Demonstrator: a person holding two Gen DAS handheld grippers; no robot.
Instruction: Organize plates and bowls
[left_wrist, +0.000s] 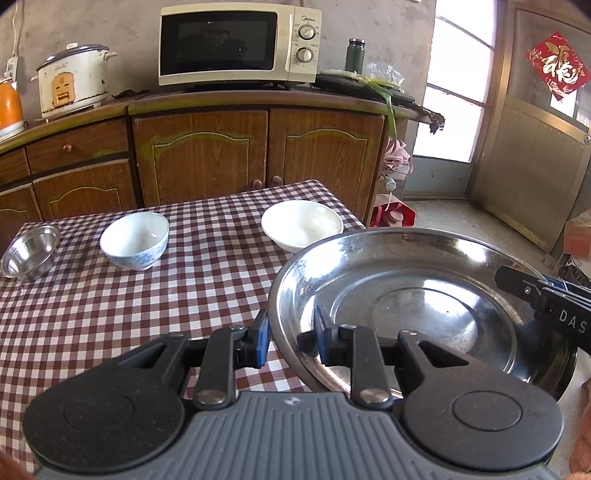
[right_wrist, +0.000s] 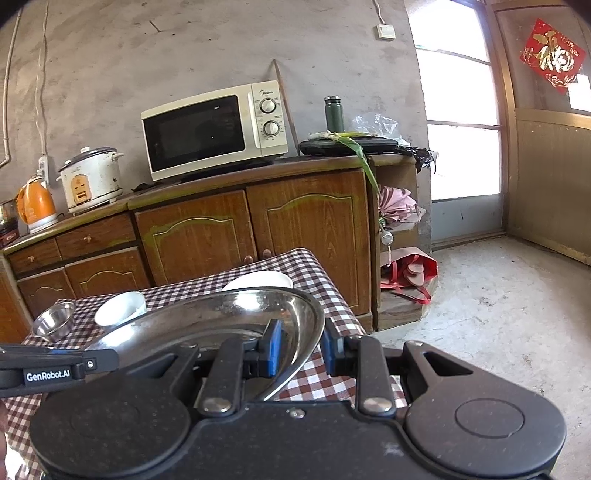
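Note:
A large steel plate (left_wrist: 417, 295) hangs tilted above the right side of the checked table (left_wrist: 110, 314), held from both sides. My left gripper (left_wrist: 291, 334) is shut on its near-left rim, one pad under, one inside. My right gripper (right_wrist: 301, 349) is shut on the plate (right_wrist: 221, 314) at its right rim, and it shows in the left wrist view as a black arm (left_wrist: 546, 295). On the table stand a blue-patterned white bowl (left_wrist: 135, 240), a wide white bowl (left_wrist: 301, 225) and a small steel bowl (left_wrist: 31, 253).
A wooden cabinet (left_wrist: 258, 147) runs behind the table with a microwave (left_wrist: 236, 44), rice cooker (left_wrist: 74, 81), orange kettle (left_wrist: 9, 107) and green flask (left_wrist: 354, 55) on top. Concrete floor (right_wrist: 498, 314) lies to the right, with a red bag (right_wrist: 410, 275) by the cabinet.

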